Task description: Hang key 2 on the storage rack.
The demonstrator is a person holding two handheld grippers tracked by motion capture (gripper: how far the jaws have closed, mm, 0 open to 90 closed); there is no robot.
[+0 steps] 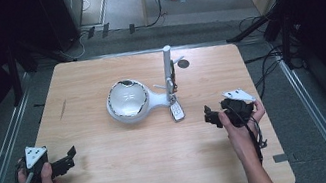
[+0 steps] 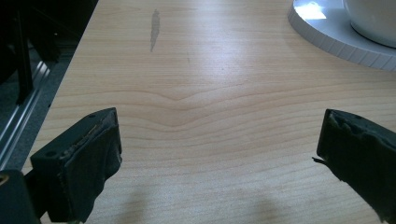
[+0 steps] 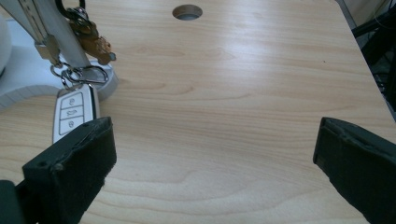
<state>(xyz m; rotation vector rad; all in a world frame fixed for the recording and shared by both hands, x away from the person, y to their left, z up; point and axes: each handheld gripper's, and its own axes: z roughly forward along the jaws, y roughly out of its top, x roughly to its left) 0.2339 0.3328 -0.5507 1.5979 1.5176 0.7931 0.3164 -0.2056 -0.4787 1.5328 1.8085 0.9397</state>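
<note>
High view first: the wooden desk carries a white stand with a round bowl-like base at its middle, and a slim white post rising just right of that base. A white car key fob lies flat on the desk at the foot of the post, on its near side. The right claw sits near the right edge of the desk, held in a hand, and points left toward the fob, a little apart from it. The left claw rests near the left near corner, well apart from the stand.

Left gripper view: both black jaws stand wide apart with nothing but bare wood between them. The ribbed white rim of the base shows at far right.

Right gripper view: the jaws are spread wide here too, gripping nothing. The key fob lies just beyond the left jaw, its three buttons facing up, its ring linked to brass keys hanging against the post. A round cable hole sits at the far edge of the desk.
</note>
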